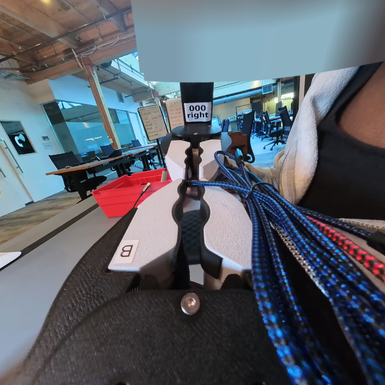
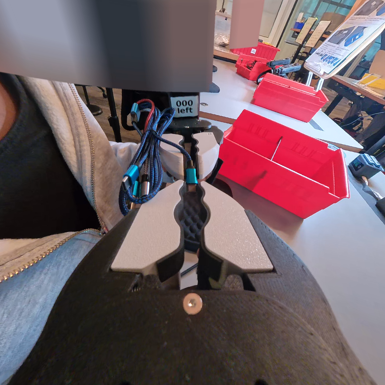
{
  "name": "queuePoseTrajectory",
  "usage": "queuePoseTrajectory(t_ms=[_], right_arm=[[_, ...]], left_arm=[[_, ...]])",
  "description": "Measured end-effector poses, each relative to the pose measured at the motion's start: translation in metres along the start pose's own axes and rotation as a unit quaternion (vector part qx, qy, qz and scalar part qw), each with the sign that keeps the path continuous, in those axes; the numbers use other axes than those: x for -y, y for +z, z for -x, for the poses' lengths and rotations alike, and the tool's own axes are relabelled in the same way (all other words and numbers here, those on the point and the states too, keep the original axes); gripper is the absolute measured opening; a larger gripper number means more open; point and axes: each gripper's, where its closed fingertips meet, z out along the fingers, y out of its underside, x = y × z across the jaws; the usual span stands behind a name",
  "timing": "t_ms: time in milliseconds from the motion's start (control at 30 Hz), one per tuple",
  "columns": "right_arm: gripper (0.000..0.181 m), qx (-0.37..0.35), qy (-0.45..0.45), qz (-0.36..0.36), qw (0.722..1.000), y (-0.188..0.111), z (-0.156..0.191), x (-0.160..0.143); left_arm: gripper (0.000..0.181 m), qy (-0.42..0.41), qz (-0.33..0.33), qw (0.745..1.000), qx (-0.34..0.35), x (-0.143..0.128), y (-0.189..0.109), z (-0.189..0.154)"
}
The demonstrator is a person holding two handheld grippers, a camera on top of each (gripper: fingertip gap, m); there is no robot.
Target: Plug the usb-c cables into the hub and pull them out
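1. Left claw (image 1: 190,184) is closed on a blue braided cable (image 1: 210,184); the cable bundle (image 1: 291,239) hangs at 4 o'clock.
2. Right claw (image 2: 191,184) pinches the teal plug (image 2: 191,176); the red bin (image 2: 281,166) lies at 2 o'clock.
3. No hub visible; the plug should be kept straight.

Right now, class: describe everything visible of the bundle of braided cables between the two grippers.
The bundle of braided cables is mostly blue-and-black weave, with one red-and-black and one grey strand, cinched by a thin black tie. Teal and silver metal plugs dangle free. It hangs in the air beside a person's pale zip jacket. The left gripper pinches one blue cable; the right gripper clamps a teal plug's tip.
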Motion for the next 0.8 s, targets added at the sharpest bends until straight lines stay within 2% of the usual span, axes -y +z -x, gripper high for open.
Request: queuePoseTrajectory(t_ms=[33, 233, 267, 400, 467, 800], right_arm=[[0.009, 0.002, 0.005, -0.009, 1.000, 0.000, 0.000, 0.002], [0.017, -0.003, 0.036, -0.094, 0.995, 0.000, -0.005, 0.010], [0.018, 0.003, 0.040, -0.114, 0.993, 0.000, -0.003, 0.013], [0.019, 0.005, 0.058, -0.191, 0.980, 0.001, -0.002, 0.024], [0.013, 0.004, 0.067, -0.219, 0.973, 0.001, -0.002, 0.028], [0.008, 0.010, 0.085, -0.234, 0.968, 0.006, -0.003, 0.027]], left_arm=[[0.010, -0.007, -0.011, 1.000, -0.001, 0.001, 0.000, 0.000], [0.015, -0.056, -0.096, 0.994, -0.007, 0.015, -0.005, 0.002], [0.011, -0.060, -0.106, 0.993, -0.006, 0.017, -0.005, 0.002], [0.014, -0.060, -0.134, 0.989, -0.001, 0.021, -0.006, 0.003], [0.013, -0.059, -0.137, 0.989, -0.002, 0.021, -0.005, 0.002], [0.011, -0.056, -0.155, 0.986, 0.008, 0.027, -0.010, 0.005]])
